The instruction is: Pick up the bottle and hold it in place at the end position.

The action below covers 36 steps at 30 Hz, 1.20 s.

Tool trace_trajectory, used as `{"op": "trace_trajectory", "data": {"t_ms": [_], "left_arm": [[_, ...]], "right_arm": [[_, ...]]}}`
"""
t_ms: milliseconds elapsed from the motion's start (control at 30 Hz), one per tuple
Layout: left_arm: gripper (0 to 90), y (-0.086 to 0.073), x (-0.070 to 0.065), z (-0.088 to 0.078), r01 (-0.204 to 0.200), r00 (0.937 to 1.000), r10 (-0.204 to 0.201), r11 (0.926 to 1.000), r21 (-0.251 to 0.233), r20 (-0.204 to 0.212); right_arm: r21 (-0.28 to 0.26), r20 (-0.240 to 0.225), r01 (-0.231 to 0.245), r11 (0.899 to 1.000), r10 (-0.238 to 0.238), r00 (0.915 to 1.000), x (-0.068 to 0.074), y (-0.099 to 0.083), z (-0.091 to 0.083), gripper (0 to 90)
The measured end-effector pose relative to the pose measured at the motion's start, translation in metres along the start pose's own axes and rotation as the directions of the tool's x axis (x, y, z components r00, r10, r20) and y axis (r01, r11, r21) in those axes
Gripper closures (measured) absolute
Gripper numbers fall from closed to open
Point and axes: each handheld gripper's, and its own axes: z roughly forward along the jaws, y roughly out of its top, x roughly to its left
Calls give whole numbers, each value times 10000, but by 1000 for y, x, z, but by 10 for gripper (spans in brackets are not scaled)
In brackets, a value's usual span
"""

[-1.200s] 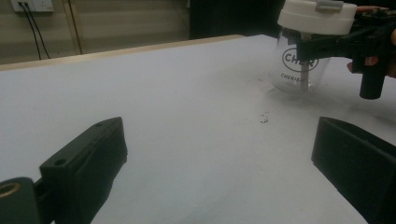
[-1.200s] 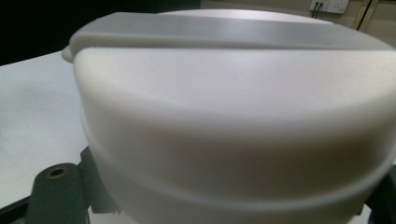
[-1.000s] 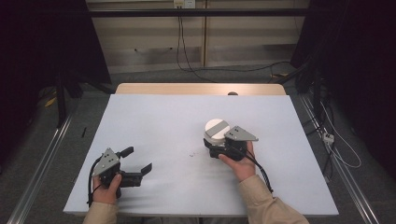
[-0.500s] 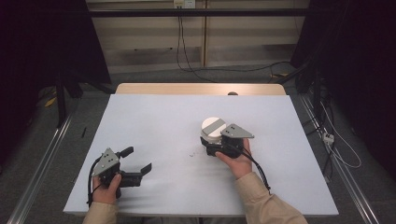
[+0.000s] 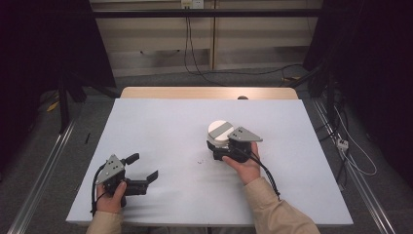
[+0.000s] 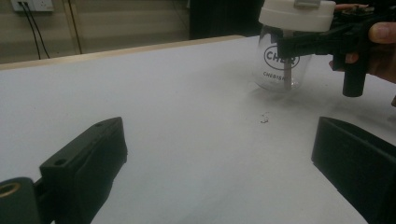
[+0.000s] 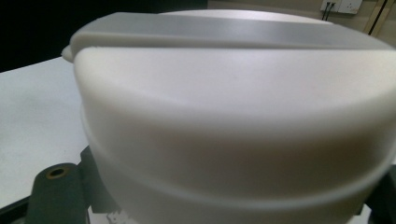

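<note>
Jar (image 5: pixel 220 134), gripped under its white lid (image 7: pixel 233 93) by the right gripper (image 5: pixel 217 146), has been shifted slightly left; left gripper (image 5: pixel 143 168) is held open, unmoved.

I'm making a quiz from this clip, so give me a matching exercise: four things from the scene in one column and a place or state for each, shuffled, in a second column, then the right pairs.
Things
1. clear glass jar with a white round lid
2. left gripper
3. right gripper
4. small dark crumbs

Places or states
A. jaws open, nothing between them
B. lying loose on the white table top between the two grippers
C. jaws shut on the jar just under its lid
D. standing upright right of the table's middle

Pairs: 1-D, 2-A, 3-C, 4-B
</note>
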Motion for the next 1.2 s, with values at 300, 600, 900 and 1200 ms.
{"op": "trace_trajectory", "data": {"t_ms": [300,600,900,1200], "left_arm": [[30,0,0,0,-28,10000,28,10000,-7,-7],[30,0,0,0,-29,10000,29,10000,32,-10],[30,0,1,0,25,10000,-25,10000,24,-50],[30,0,1,0,29,10000,-29,10000,5,-42]], "right_arm": [[29,-54,15,10000,-15,10000,1,1,7,185],[72,-74,-15,10000,16,10000,0,1,12,185],[37,-165,44,10000,-43,9999,2,5,20,185],[13,-134,-38,10000,38,9999,1,6,27,186]]}}
